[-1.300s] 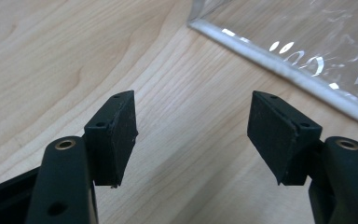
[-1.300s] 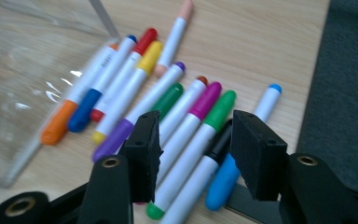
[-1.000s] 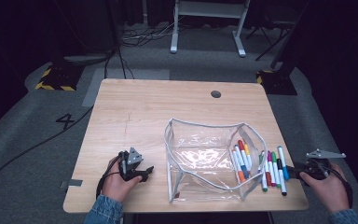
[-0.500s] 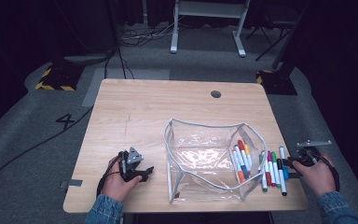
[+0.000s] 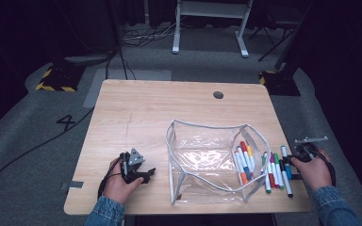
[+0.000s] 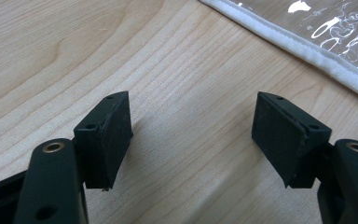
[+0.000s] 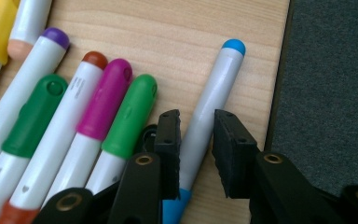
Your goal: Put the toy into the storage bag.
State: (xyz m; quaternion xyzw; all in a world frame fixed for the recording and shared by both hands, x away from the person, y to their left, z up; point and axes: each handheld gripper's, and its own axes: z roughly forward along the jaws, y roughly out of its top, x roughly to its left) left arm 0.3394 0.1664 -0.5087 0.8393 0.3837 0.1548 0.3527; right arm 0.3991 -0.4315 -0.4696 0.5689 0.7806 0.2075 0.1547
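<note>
A pale wood-grain table with a round cable hole is set on grey carpet in a dark room; a white "4" is marked on the floor, with black-and-yellow hazard tape farther back. No brand can be read on the pens. The blue-capped marker lies at the table's right edge, outermost of the loose markers beside the clear pouch. The right gripper has just been closing its jaws, with this marker between them; a firm grip cannot be told. The left gripper is held open over bare wood, left of the pouch
</note>
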